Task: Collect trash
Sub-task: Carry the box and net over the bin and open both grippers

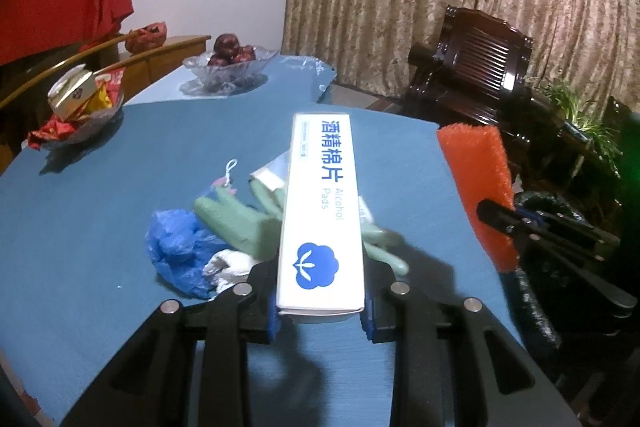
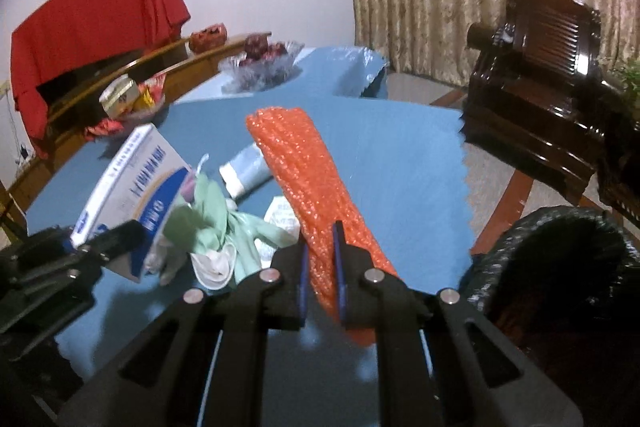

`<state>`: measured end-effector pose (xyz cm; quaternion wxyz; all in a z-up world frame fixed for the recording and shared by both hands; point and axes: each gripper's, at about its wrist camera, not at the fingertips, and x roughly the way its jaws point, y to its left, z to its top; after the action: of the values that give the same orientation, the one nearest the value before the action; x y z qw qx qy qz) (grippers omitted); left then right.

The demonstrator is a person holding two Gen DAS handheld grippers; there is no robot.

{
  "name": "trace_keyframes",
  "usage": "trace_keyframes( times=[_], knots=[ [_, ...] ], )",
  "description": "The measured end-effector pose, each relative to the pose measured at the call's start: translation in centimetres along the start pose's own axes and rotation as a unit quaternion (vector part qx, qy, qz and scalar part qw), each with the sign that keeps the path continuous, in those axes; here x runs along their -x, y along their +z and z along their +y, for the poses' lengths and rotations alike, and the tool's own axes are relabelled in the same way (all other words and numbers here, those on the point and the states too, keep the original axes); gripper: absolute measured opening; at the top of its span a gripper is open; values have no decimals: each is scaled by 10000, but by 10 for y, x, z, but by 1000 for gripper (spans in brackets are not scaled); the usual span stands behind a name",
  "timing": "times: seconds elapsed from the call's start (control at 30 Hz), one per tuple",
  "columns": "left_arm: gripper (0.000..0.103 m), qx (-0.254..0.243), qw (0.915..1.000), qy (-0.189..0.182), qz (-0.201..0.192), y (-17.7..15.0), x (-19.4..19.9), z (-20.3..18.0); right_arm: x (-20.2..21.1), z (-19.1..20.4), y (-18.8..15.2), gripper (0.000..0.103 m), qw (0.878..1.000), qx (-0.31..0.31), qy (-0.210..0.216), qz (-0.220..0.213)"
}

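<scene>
My left gripper [image 1: 320,315] is shut on a white alcohol-pads box [image 1: 320,211] with blue print, held above the blue table [image 1: 100,307]. Under it lie a blue plastic bag [image 1: 176,247], green gloves [image 1: 236,223] and crumpled white tissue [image 1: 228,263]. My right gripper [image 2: 320,267] is shut on a long orange bubble-wrap roll [image 2: 308,179], lifted off the table. The right wrist view also shows the box [image 2: 132,175], the gloves [image 2: 216,223], a white mask [image 2: 214,267] and a pale tube [image 2: 248,171]. A black-lined trash bin [image 2: 560,267] stands open at the table's right edge.
At the far side of the table stand a glass bowl of red fruit [image 1: 228,63] and a snack bowl [image 1: 80,107]. A dark wooden armchair [image 1: 472,67] and a potted plant [image 1: 584,119] are on the right. A red cloth [image 1: 60,7] hangs far left.
</scene>
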<state>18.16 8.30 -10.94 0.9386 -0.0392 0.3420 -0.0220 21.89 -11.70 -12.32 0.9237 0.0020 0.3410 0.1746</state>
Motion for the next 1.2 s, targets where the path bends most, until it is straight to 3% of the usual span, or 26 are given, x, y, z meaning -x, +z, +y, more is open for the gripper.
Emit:
trace_keyframes(
  times=[0.23,0.6,1.2],
  knots=[
    [30,-163,9995,-247,-138,7,15,-32,50,-19,3,10,9994,-143,-102,-298],
    [30,-514,9944,-916,-108,11,17,-104,114,-78,-19,10,9952,-528,-662,-487],
    [30,-1284,9750,-1806,142,-1,-8,-224,155,-174,-75,10,9800,-1135,-1596,-355]
  ],
)
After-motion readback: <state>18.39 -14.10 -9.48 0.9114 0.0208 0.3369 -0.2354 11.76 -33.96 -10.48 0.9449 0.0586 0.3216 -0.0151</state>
